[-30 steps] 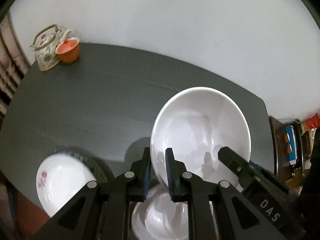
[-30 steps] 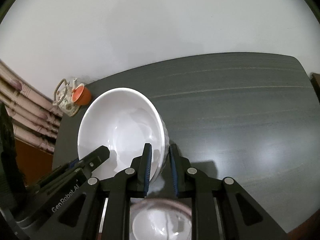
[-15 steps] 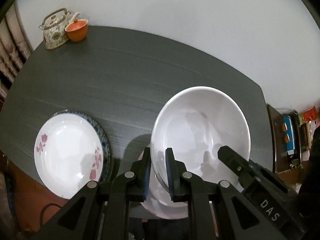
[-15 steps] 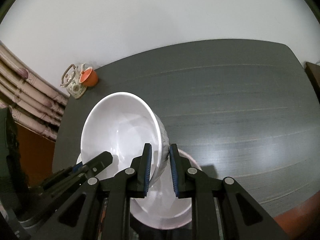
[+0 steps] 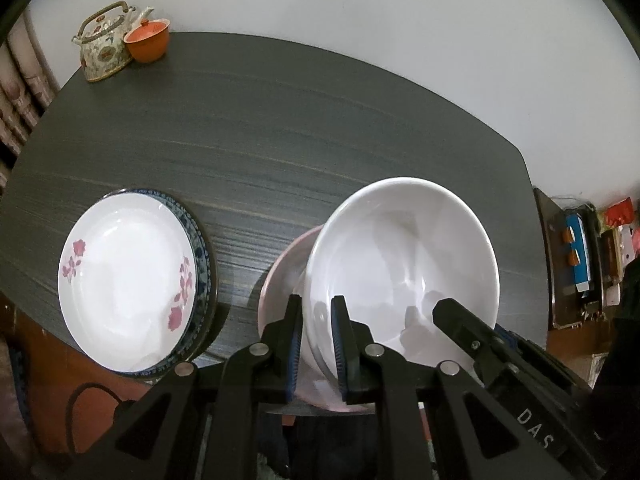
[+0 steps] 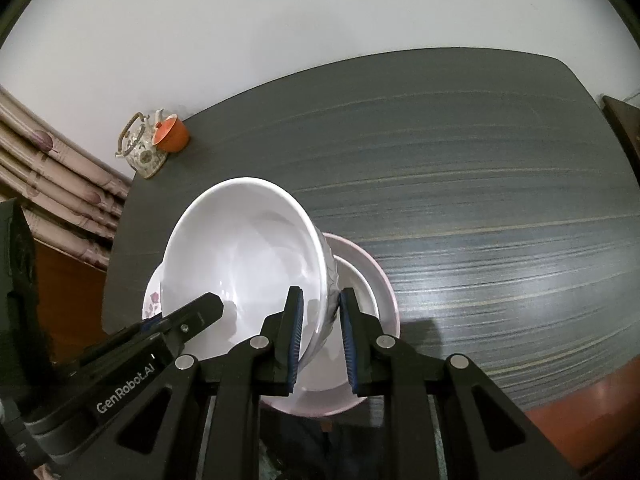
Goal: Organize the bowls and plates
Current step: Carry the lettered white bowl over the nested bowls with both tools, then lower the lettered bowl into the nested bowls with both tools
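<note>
Both grippers pinch opposite rims of one white bowl (image 5: 400, 264): the left gripper (image 5: 316, 344) clamps its 9 o'clock edge, the right gripper (image 6: 320, 336) its 3 o'clock edge. The bowl sits tilted over a pink plate (image 6: 380, 280) near the table's (image 5: 280, 120) front edge. A flowered plate (image 5: 124, 292) lies at 9 o'clock.

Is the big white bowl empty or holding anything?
Empty. The white bowl shows a bare glossy interior in both wrist views, with only reflections and gripper shadows inside.
</note>
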{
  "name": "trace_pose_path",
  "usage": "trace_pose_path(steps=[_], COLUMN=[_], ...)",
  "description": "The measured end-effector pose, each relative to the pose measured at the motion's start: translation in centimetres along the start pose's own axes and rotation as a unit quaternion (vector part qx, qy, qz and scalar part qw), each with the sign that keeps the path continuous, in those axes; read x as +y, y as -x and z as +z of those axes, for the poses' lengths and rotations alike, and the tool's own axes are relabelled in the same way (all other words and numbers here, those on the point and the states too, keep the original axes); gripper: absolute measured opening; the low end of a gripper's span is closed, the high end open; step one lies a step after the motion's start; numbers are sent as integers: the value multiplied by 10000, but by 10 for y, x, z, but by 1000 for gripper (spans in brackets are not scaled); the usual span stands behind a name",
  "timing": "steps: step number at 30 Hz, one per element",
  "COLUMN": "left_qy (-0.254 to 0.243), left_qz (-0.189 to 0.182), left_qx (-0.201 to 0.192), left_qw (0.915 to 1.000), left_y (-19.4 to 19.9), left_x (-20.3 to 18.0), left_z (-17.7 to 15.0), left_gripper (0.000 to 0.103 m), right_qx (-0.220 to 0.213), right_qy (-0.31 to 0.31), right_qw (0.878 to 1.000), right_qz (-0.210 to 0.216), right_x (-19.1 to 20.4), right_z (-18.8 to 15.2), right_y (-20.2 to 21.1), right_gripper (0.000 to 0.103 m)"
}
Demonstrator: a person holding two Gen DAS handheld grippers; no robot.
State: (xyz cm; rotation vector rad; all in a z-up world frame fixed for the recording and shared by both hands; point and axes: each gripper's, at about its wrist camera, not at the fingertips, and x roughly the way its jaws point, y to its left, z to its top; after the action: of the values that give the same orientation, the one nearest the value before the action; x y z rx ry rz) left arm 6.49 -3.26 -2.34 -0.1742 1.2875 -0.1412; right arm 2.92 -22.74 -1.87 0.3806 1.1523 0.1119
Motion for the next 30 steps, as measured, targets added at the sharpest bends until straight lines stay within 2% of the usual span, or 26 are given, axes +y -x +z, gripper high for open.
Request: trace_pose_path(steps=[9,22,30], left_qy=[10,42,5], left_qz=[58,155,253], left_qx=[196,400,333], left_qw=[9998,9991,9991], left_y=[-13,-32,-34], left_x=[-1,-2,-8], left_z=[-10,-15,-14], left_gripper=[14,14,14], right_qx=[153,381,458], right_qy=[-58,-98,-114], right_qw=[9999,9992,9989], right_qz=[5,-81,-81], right_x=[-7,-7,-10], right_z=[-16,-19,-18], right_y=[-9,-29,-37], right_gripper=[19,21,22])
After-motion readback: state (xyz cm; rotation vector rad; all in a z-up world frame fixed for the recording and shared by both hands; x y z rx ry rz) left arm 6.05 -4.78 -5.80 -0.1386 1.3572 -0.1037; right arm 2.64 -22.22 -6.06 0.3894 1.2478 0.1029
